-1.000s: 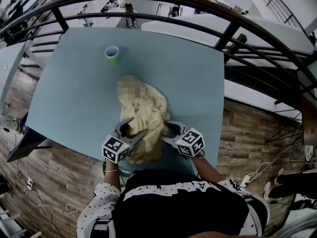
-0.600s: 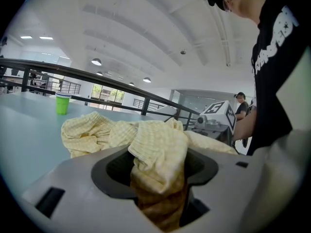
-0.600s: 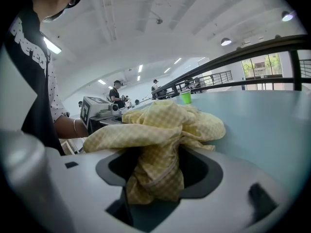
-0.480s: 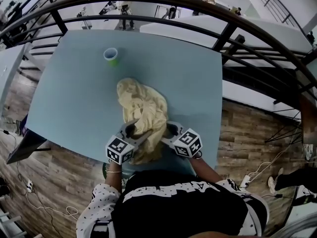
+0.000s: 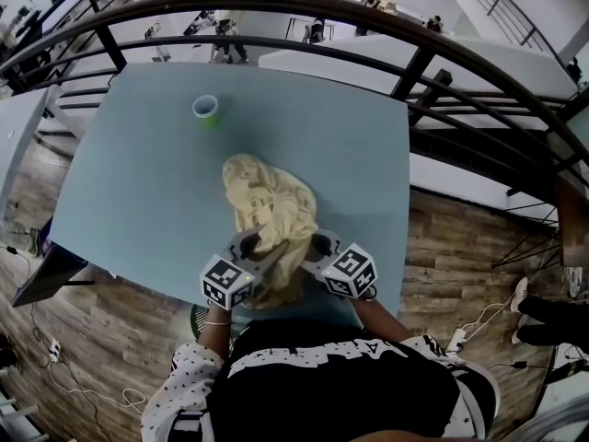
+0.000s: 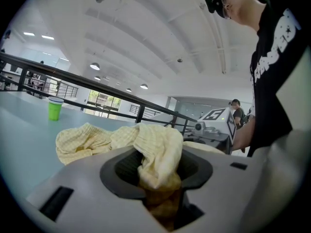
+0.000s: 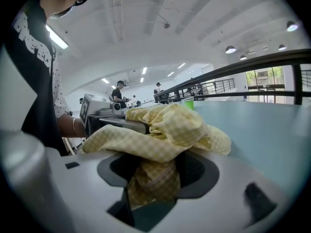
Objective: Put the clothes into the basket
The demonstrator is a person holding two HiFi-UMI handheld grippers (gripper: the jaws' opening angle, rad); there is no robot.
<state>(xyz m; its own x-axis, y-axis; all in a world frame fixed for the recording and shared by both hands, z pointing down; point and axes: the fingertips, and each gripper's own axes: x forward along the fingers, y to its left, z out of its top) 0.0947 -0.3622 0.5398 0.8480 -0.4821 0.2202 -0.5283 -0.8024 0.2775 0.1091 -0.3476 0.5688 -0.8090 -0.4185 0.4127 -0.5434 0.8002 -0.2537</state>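
The cloth (image 5: 267, 201) is lying bunched on the table (image 5: 138, 173), with its near end hanging over the edge between the two grippers. The left gripper (image 5: 250, 245) is pinching one fold, its jaws having just been closing on it. The right gripper (image 5: 319, 245) is clamping another fold. Fabric is covering the fingertips in every view. A dark rim (image 5: 196, 319) under the table's near edge is mostly hidden, and I cannot tell what it is. White print on the person's black shirt (image 5: 331, 385) is running out of view, unreadable. A cup (image 5: 206, 109) is standing well apart.
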